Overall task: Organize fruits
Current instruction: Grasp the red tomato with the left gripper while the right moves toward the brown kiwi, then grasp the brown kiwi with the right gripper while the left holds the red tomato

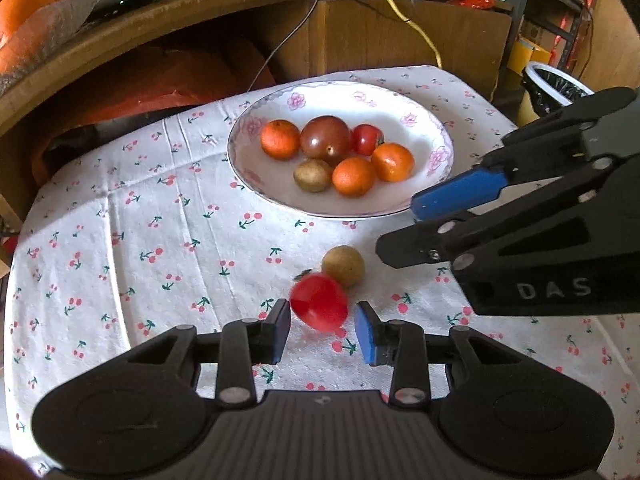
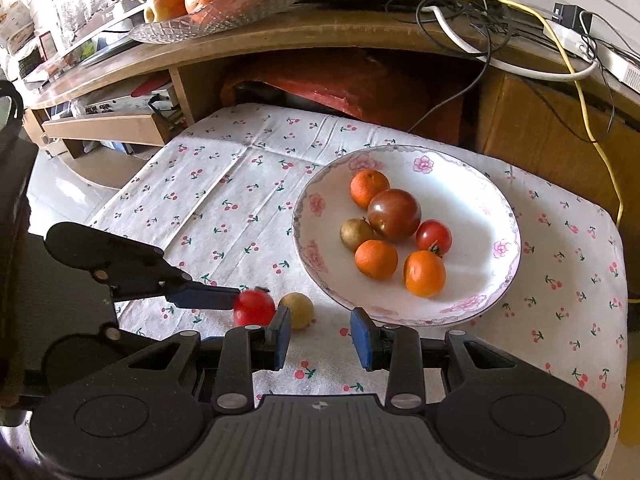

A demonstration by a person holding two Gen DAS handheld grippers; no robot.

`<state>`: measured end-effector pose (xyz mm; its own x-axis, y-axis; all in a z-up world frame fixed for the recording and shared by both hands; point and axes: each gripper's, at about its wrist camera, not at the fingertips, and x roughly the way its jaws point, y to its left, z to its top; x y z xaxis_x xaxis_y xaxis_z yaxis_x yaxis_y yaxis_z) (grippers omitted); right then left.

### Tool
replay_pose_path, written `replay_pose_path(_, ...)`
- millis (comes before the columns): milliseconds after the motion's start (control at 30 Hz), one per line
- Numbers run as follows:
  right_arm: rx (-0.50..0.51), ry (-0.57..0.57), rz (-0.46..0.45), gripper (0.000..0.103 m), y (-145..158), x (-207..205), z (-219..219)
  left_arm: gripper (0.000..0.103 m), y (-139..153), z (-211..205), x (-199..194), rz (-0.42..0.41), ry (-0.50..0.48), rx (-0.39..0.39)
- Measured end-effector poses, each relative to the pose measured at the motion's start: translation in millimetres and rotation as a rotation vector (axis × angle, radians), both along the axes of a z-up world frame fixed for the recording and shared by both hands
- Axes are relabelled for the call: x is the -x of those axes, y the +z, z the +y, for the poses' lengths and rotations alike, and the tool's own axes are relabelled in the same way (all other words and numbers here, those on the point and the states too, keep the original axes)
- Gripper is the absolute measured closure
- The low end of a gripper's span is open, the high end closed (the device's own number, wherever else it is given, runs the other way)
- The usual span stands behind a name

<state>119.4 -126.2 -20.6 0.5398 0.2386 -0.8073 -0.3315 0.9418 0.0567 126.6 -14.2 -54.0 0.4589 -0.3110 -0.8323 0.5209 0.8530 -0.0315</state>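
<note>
We hold two grippers over a table under a cherry-print cloth [image 1: 160,216]. Our left gripper [image 1: 322,330] has its blue pads spread apart, with a red tomato [image 1: 319,301] sitting in the gap between them; the tomato looks blurred and we cannot tell whether either pad touches it. Just beyond it at 1 o'clock, touching or nearly so, lies a tan round fruit [image 1: 343,266] on the cloth. Our right gripper [image 2: 320,338] also has its fingers apart with nothing between them; in the left view it reaches in from 3 o'clock. In the right view the tan fruit sits just beyond its left pad, at 11 o'clock. The plate [image 1: 436,136] stands farther back, at 12 o'clock from the left gripper, holding three oranges, a dark tomato [image 1: 326,137], a small red tomato [image 1: 367,139] and another tan fruit
</note>
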Motion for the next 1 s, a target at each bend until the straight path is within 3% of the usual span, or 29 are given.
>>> replay_pose_path(233,0.004,-0.004,0.011,0.073,-3.0,-0.7,-1.6,0.06,-2.2,0.0,-10.1,-0.005,0.025,0.026)
replay_pose_path(567,0.01,0.009,0.018,0.073,-5.5,-0.9,1.6,0.064,-4.3,0.9,-4.1,-0.022,-0.009,-0.042)
replay_pose_path(1000,-0.007,0.013,0.036,0.073,-21.8,-8.5,11.4,0.064,-3.0,20.4,0.8,-0.017,-0.003,-0.053)
